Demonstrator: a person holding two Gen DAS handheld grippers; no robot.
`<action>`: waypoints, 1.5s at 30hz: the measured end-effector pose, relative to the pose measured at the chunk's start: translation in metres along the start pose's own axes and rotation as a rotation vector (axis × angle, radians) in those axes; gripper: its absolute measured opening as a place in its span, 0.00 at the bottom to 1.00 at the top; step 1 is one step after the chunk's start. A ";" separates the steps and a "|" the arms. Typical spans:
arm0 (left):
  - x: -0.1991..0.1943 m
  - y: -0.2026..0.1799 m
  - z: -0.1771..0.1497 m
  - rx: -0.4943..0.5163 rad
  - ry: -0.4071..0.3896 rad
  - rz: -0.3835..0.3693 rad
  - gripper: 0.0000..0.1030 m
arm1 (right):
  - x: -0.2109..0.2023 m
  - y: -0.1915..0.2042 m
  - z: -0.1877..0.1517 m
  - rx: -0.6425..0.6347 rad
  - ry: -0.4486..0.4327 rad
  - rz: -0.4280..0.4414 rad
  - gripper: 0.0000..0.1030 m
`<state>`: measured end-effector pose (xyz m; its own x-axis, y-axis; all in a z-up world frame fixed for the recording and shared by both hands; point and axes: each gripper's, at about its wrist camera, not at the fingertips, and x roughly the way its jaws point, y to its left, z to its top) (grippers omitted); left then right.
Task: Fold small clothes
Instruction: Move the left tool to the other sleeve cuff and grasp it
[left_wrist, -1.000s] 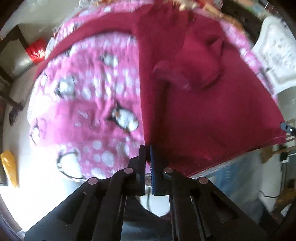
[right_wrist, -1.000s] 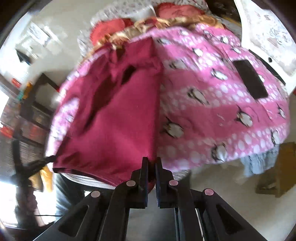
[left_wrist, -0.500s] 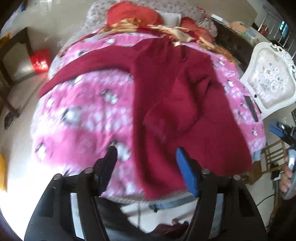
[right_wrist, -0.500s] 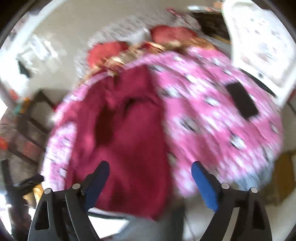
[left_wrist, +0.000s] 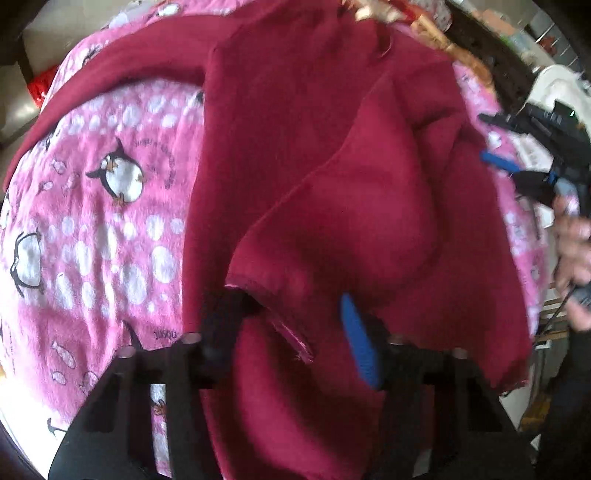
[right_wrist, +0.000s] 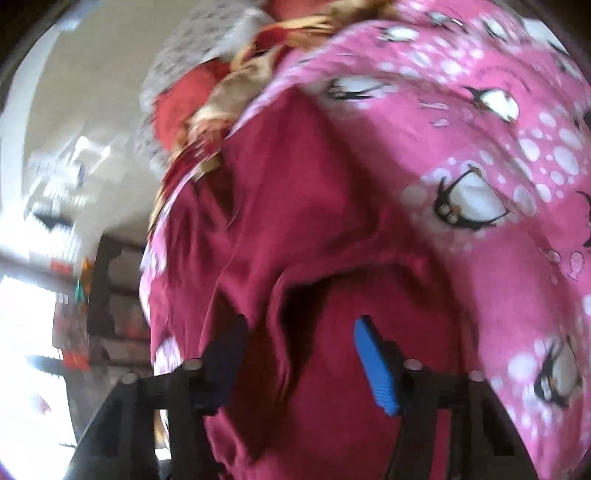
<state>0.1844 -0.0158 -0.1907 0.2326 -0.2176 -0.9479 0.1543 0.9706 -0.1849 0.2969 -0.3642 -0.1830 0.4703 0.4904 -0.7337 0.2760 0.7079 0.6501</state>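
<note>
A dark red garment (left_wrist: 295, 155) lies spread on a pink blanket (left_wrist: 110, 206) printed with penguins and white dots, which covers a rounded bed. The cloth is fleecy and rumpled. In the left wrist view one long sleeve (left_wrist: 122, 62) stretches off to the left across the blanket, and a loose flap is turned back over the middle, its hemmed edge (left_wrist: 266, 295) showing a paler pink underside. In the right wrist view the fabric rises in a hollow fold (right_wrist: 314, 280) with deep shadow inside.

The left hand-held gripper (left_wrist: 288, 339) hangs just over the turned-back hem, its jaws about half open after closing in from wider; the hem lies between them, but the pads do not press on it. The right hand-held gripper (right_wrist: 299, 354) stands likewise about half open, its jaws having just been closing, straddling the hollow fold with no visible pinch. Both views are blurred, so actual contact cannot be told.

At the bed's far end sits a heap of red and gold cloth (right_wrist: 221, 96). In the left wrist view the other hand-held gripper and a hand (left_wrist: 572, 251) show at the right edge, over the blanket's border.
</note>
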 end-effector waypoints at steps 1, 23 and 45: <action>0.002 -0.001 0.001 0.002 -0.006 0.012 0.40 | 0.005 -0.005 0.007 0.032 0.004 0.003 0.52; -0.024 0.020 -0.012 -0.024 0.002 -0.081 0.17 | -0.002 -0.039 0.015 0.057 0.061 -0.082 0.13; -0.157 0.109 -0.045 -0.404 -0.347 0.158 0.67 | -0.115 0.179 -0.212 -0.626 -0.245 -0.079 0.76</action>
<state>0.1211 0.1286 -0.0739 0.5365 -0.0208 -0.8437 -0.2730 0.9417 -0.1968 0.1145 -0.1858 -0.0240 0.6658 0.3476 -0.6602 -0.1852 0.9341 0.3051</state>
